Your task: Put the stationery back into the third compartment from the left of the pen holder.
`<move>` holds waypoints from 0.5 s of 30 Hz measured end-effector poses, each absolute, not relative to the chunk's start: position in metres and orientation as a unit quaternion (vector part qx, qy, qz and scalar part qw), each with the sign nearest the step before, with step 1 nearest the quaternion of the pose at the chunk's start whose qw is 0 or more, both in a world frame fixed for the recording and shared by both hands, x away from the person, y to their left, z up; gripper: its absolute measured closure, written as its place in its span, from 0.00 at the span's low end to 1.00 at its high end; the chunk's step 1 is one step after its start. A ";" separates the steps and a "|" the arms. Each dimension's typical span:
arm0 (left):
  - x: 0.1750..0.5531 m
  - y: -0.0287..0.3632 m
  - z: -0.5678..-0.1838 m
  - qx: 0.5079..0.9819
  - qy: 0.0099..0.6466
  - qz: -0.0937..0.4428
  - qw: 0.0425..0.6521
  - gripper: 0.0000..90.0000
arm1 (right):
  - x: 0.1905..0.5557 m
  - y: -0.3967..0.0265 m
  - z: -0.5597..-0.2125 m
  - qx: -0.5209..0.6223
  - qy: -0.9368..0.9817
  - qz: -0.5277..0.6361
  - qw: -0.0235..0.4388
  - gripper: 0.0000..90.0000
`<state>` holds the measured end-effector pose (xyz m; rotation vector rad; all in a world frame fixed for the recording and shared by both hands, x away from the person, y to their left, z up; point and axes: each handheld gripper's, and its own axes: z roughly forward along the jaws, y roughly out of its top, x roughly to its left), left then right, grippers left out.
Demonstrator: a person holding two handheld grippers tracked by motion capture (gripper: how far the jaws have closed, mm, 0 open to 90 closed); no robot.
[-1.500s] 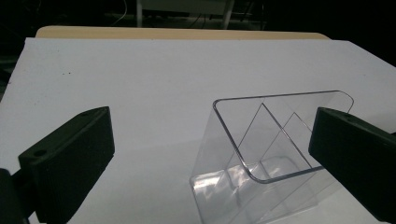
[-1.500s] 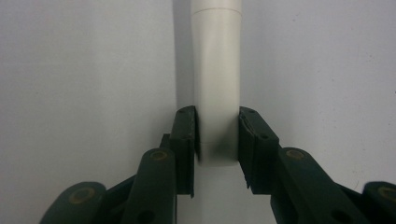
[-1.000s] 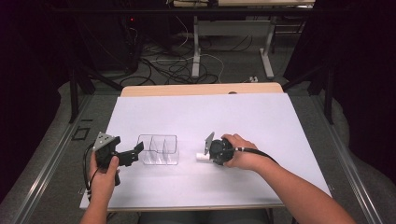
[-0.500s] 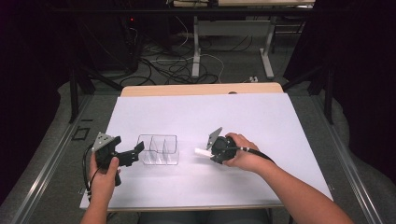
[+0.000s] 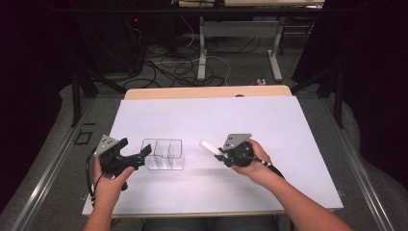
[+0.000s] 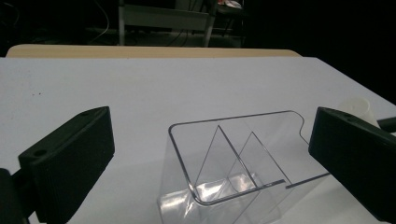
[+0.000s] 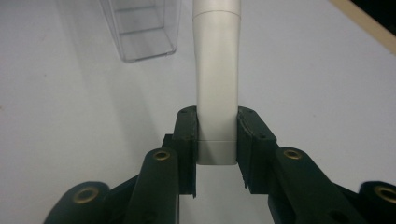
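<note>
A clear plastic organiser with three compartments (image 5: 164,154) (image 6: 233,161) stands on the white table (image 5: 207,125). My left gripper (image 5: 139,159) (image 6: 205,154) is open, its jaws on either side of the organiser's near end without touching it. My right gripper (image 5: 220,153) (image 7: 215,135) is shut on a white tube (image 5: 209,146) (image 7: 216,74), held at its flat crimped end. The tube is lifted off the table and its capped end points toward the organiser (image 7: 140,28), a short way to the right of it.
The table's wooden far edge (image 5: 207,92) shows beyond the white sheet. Behind it are dark floor, cables (image 5: 178,67) and metal desk legs (image 5: 202,48). Open table surface lies right of and behind my right hand (image 5: 255,163).
My right gripper has lifted the white tube off the table and swung its capped end up toward the organiser. My left gripper has stayed at the organiser's left end.
</note>
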<state>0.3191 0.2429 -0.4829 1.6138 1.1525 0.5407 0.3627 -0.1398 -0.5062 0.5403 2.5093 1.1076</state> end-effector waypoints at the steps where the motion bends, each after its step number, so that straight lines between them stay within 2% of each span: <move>1: 0.319 0.242 -0.482 0.676 0.476 0.228 0.514 0.00 | 0.361 -0.141 -0.506 0.194 0.880 0.397 0.175 0.79; 4: 0.319 0.239 -0.480 0.676 0.473 0.222 0.520 0.00 | 0.357 -0.147 -0.505 0.204 0.859 0.426 0.197 0.79; 15: 0.315 0.229 -0.477 0.682 0.455 0.213 0.531 0.02 | 0.343 -0.153 -0.507 0.225 0.808 0.491 0.234 0.79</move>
